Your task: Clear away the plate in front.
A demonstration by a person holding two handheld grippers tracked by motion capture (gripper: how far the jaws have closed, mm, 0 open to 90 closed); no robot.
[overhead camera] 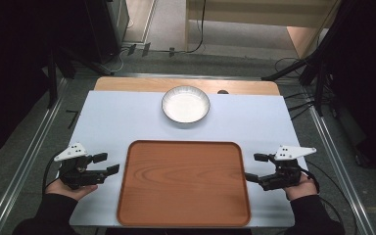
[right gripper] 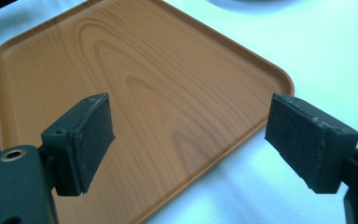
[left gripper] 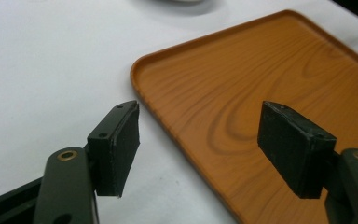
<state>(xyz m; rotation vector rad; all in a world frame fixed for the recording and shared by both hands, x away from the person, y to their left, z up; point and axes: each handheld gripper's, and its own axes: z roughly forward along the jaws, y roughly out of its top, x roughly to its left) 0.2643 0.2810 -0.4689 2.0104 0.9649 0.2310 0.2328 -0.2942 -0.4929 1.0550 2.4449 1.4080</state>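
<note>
A bare wooden tray [overhead camera: 183, 183] lies at the near middle of the white table top. Behind it stands a white bowl [overhead camera: 185, 104], nothing visible inside. My left gripper [overhead camera: 106, 164] hovers just off the tray's left rim, jaws open and holding nothing. In the left gripper view the open left gripper [left gripper: 200, 147] straddles the tray's edge [left gripper: 144, 95]. My right gripper [overhead camera: 256, 167] sits by the tray's right rim, also open with nothing held. In the right gripper view the open right gripper [right gripper: 191, 142] frames the tray's corner [right gripper: 279, 77].
The white table top [overhead camera: 112, 117] lies over a wooden board [overhead camera: 127, 84], framed by metal rails. Cables and stand legs [overhead camera: 293, 68] lie on the floor beyond the far edge. Dark equipment stands at the back left.
</note>
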